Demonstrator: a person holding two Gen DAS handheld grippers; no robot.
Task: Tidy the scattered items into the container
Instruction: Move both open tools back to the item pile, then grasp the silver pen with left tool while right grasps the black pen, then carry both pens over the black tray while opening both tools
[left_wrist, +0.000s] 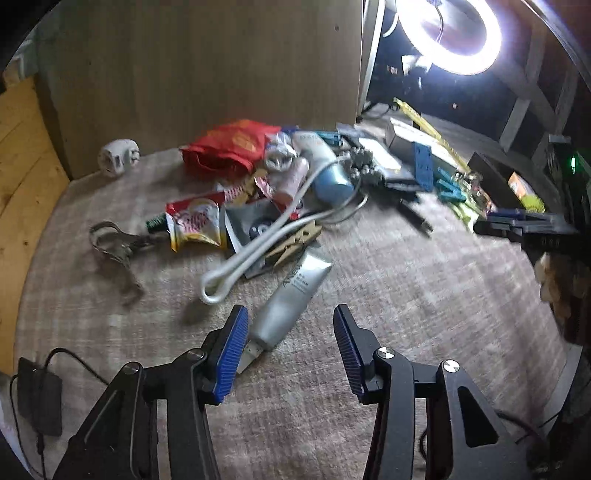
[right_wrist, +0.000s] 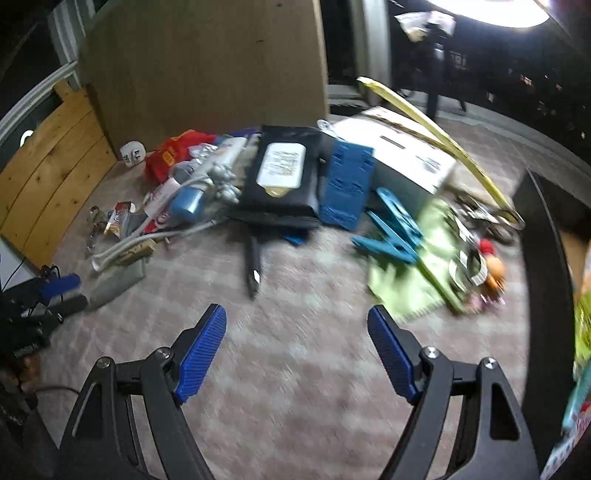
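Note:
Scattered items lie in a heap on a pale checked cloth. My left gripper (left_wrist: 290, 323) is open and empty, with a silver tube (left_wrist: 291, 297) lying between its fingers, cap end toward me. Behind it lie a white looped cable (left_wrist: 255, 251), a wooden clothespin (left_wrist: 295, 240), a snack sachet (left_wrist: 195, 225) and a red pouch (left_wrist: 229, 147). My right gripper (right_wrist: 297, 323) is open and empty above bare cloth. Ahead of it lie a black pen (right_wrist: 253, 264), a black wipes pack (right_wrist: 282, 173), a blue plastic piece (right_wrist: 345, 184) and blue clothespins (right_wrist: 391, 232). A dark container (right_wrist: 546, 240) stands at the right.
A brown board (left_wrist: 203, 66) stands behind the heap, with a white plug adapter (left_wrist: 118, 157) at its foot. A metal clip (left_wrist: 110, 240) lies at the left. A white box (right_wrist: 402, 155), a green cloth (right_wrist: 413, 273) and small toys (right_wrist: 491, 266) lie at the right. A ring light (left_wrist: 450, 33) glares above.

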